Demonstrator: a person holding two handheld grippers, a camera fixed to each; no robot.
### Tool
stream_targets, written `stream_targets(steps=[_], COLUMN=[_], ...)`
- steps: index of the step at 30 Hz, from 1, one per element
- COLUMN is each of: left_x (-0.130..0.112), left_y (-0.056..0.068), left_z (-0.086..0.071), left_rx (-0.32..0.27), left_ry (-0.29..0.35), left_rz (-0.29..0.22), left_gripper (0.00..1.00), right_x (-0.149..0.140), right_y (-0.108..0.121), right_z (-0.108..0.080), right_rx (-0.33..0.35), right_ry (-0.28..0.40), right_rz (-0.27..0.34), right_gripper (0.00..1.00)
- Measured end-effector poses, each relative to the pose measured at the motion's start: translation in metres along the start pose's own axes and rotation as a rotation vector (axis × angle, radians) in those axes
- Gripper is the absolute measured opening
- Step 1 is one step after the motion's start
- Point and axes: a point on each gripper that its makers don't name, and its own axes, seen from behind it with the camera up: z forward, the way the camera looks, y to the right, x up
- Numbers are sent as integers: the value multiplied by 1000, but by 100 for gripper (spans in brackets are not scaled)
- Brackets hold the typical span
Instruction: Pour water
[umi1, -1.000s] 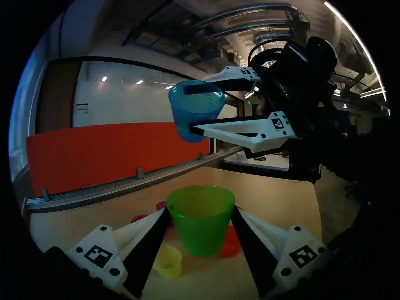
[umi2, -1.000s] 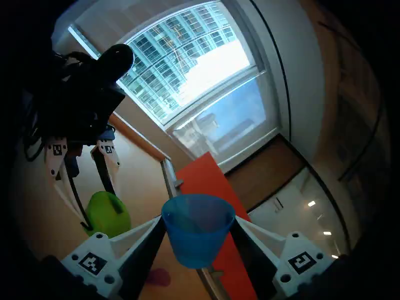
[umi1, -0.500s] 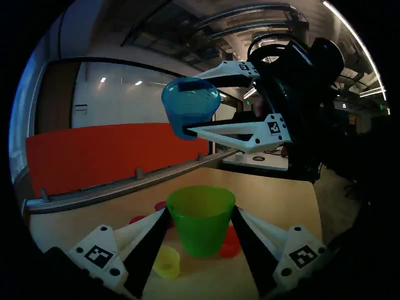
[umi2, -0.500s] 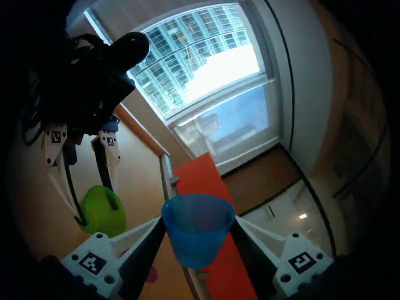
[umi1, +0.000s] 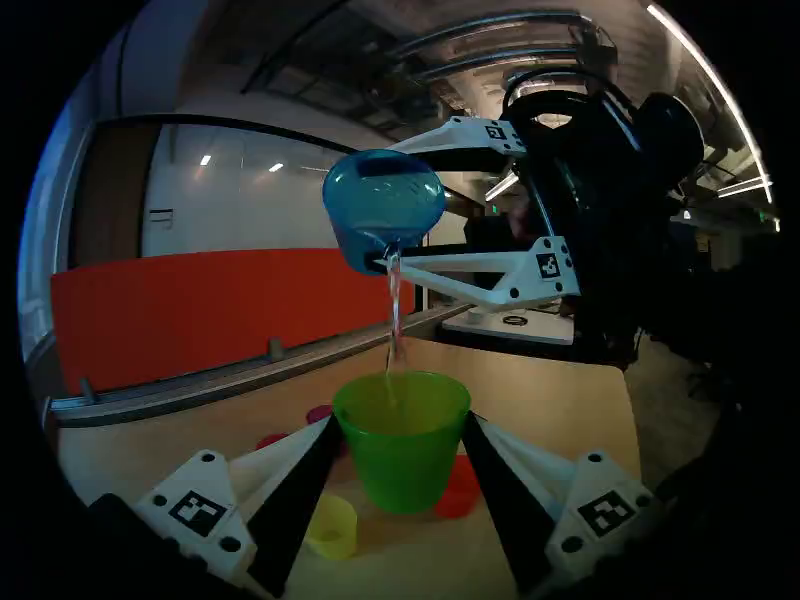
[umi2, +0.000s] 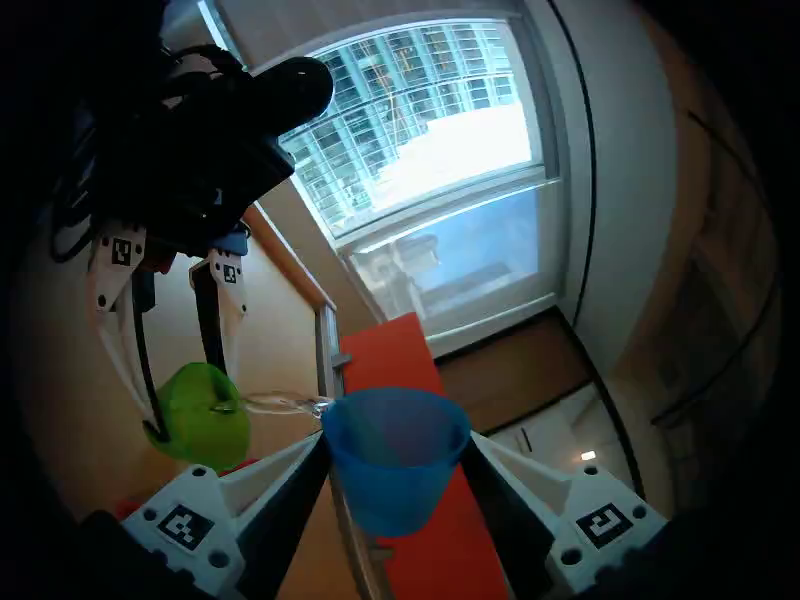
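As blue cup (umi1: 383, 200) pours, right hand-held gripper (umi2: 396, 455) tilted above green cup (umi1: 402, 445)

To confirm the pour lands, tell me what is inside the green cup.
A thin water stream from the tilted blue cup falls into the green cup. Its wall hides the bottom, so the water level cannot be read.

Nothing legible anywhere right now, no words, no numbers; the black-and-white square tags (umi1: 195, 512) on the left claw (umi1: 401, 425) show coded patterns only.
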Motion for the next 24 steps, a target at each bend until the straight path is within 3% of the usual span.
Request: stream_targets(steps=[24], left_x=[2], left_y=[4], left_z=[-2], left_rx=[-12], left_ry=[2], left_rz=[5], left_gripper=[85], right_x=[-4], right_y=[9], right_z=[1], right_rx=[-27], right_ry=[3], right_rz=[-94], right_gripper=[90])
